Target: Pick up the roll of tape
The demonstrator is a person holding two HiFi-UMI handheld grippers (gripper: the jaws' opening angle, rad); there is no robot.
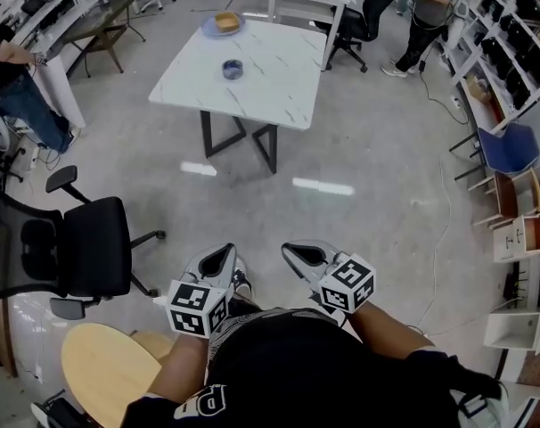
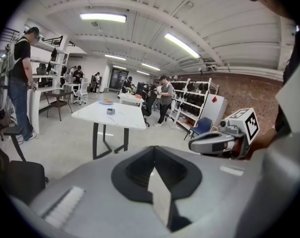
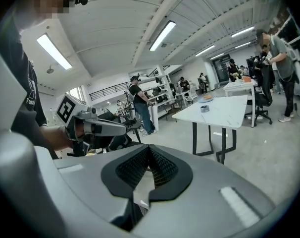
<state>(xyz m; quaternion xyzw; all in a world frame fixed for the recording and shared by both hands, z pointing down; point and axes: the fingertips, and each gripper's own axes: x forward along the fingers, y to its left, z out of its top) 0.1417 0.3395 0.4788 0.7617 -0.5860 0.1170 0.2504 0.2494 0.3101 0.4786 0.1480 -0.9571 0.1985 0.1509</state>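
floor (image 1: 359, 132): smooth, glossy, lamp glare | table (image 1: 279, 87): white marble-look top, satin; dark legs, probably metal | chair (image 1: 83, 248): black, matt, cloth-like | round top (image 1: 105, 368): pale wood | left gripper (image 1: 224, 252), right gripper (image 1: 292, 251): grey matt plastic shells; pads (image 3: 132, 168) black, ribbed

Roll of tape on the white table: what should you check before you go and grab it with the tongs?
1. Roll of tape in sight, on the white table: ok.
2. Room around the tape, apart from the plate: ok.
3. Left tongs empty: ok. Open for a grab: not ok, they are shut.
4. Right tongs empty: ok. Open for a grab: not ok, they are shut too.
5. Tape within reach: not ok. A stretch of floor lies between the tongs and the table.
6. Way to the table free: ok. The black office chair stands off to the left.
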